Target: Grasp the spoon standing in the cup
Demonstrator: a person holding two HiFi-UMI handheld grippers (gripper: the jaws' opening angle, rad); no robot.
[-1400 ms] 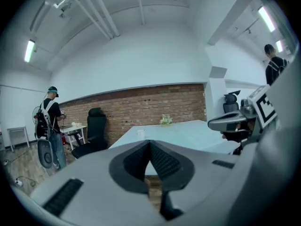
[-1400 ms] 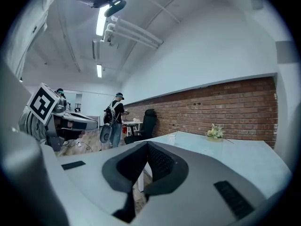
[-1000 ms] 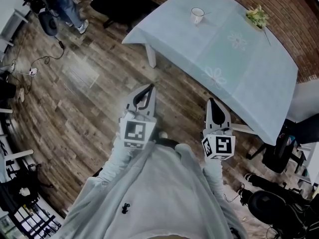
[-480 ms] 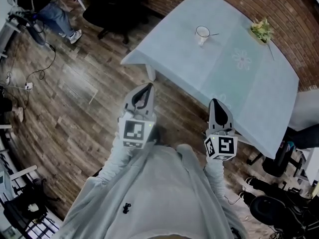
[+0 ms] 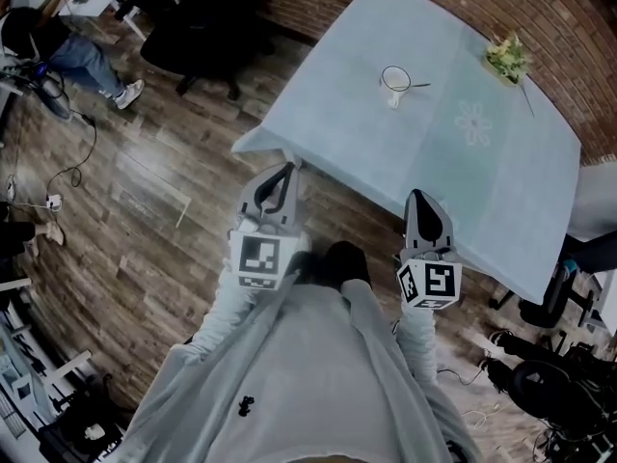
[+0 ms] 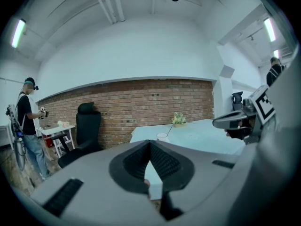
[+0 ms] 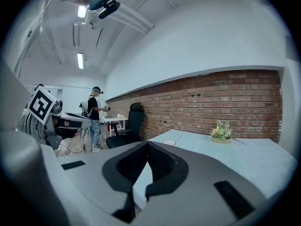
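Progress: nothing is being gripped yet; in my judgement the approach is only beginning
Cup: the cup (image 5: 394,79) is standing on the table (image 5: 482,177) in the upper middle of the head view, well apart from both grippers
Spoon: the spoon (image 5: 415,86) is sitting in the cup, its handle leaning out toward the right of the frame; it is too small to read more
Remaining: reaching across the table, opening one pair of fingers, closing them on the handle
Left gripper: the left gripper (image 5: 287,170) is hovering at centre left, its tip lying by the table's near corner in the frame; its fingers are meeting at the tips with nothing between them
Right gripper: the right gripper (image 5: 417,197) is hovering at centre right, its tip overlapping the table's near edge in the frame; its fingers are pressing together, holding nothing and touching nothing
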